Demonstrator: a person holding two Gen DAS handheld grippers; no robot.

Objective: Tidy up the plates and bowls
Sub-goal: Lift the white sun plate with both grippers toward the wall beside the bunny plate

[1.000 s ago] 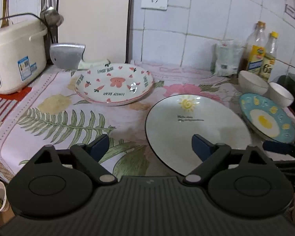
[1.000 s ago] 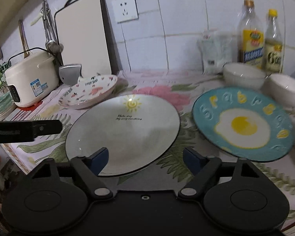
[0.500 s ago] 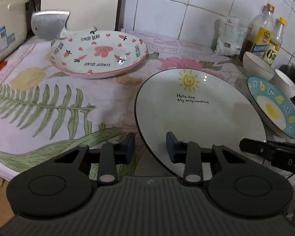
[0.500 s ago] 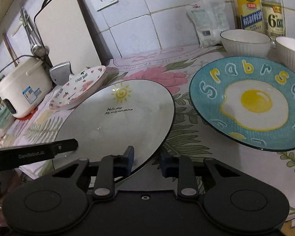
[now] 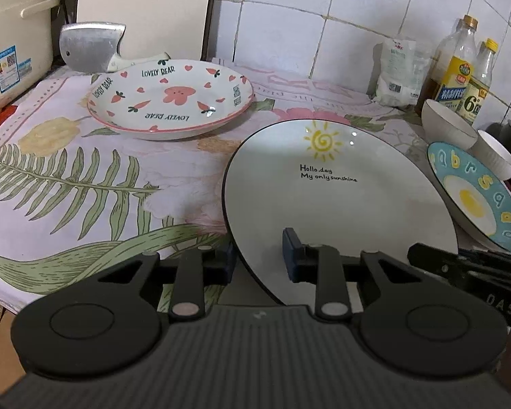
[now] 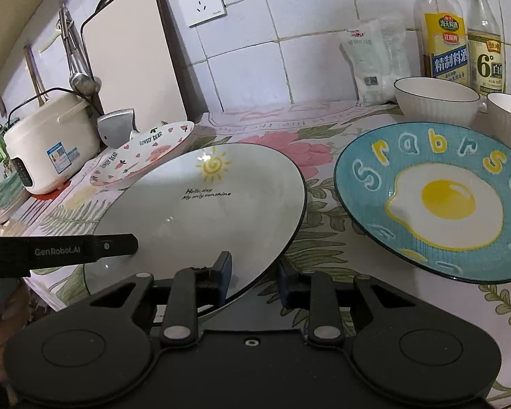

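- At 6 o'clock in the left wrist view, the left hand-held gripper [image 5: 259, 260] has its blue pads narrowed on the near left rim of the sunshine plate [image 5: 340, 197], one pad under the edge and one on top.
- At 6 o'clock in the right wrist view, the right hand-held gripper [image 6: 253, 277] clamps the same plate's near right rim, one pad on the plate's face and one below the edge.
- Held from both sides, the sunshine plate [image 6: 204, 204] sits tilted over the floral cloth of the table [image 5: 85, 184], its sun drawing toward 12 o'clock.
- At 3 o'clock from it in the right wrist view lies the blue egg plate [image 6: 436, 201], close beside but not touching.
- At 10 o'clock from the sunshine plate rests the "Lovely Bear" plate [image 5: 170, 99], flat on the cloth.
- Beyond the blue egg plate, at 1 o'clock, stand two white bowls [image 6: 436, 100] side by side.
- Behind the bowls against the tiled wall are two bottles [image 6: 441, 30] and a white packet [image 6: 374, 64].
- Far left at 10 o'clock sit a rice cooker [image 6: 47, 139], a cleaver [image 5: 90, 46] and an upright cutting board [image 6: 133, 54].
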